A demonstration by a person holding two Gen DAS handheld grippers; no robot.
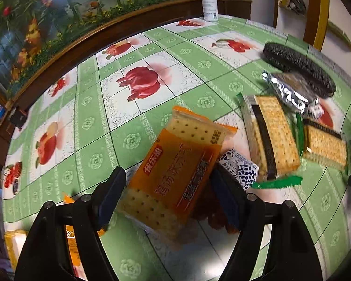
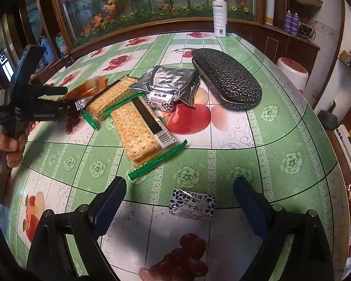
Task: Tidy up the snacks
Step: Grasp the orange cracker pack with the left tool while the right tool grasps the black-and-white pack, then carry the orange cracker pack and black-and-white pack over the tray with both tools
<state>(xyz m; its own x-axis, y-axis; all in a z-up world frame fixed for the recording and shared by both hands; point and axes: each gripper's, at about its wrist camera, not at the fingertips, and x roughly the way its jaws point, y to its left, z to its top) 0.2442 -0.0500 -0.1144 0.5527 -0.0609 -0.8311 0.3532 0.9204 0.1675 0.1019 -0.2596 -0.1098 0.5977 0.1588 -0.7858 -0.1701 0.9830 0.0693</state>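
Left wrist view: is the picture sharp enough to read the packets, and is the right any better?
Left wrist: the orange cracker packet reads clearly, but the foil packet at right is motion-smeared. Right wrist: sharper, with glare on the tablecloth near the bottom.

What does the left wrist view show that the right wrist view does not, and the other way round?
Only the left wrist view shows the front of the orange cracker pack lying between the open left gripper fingers, plus another orange pack at the table edge. Only the right wrist view shows a flat candy wrapper between the open right gripper fingers, and the hand holding the other gripper. Both show the green-trimmed cracker packs, the silver packet, the dark patterned case and the white bottle.
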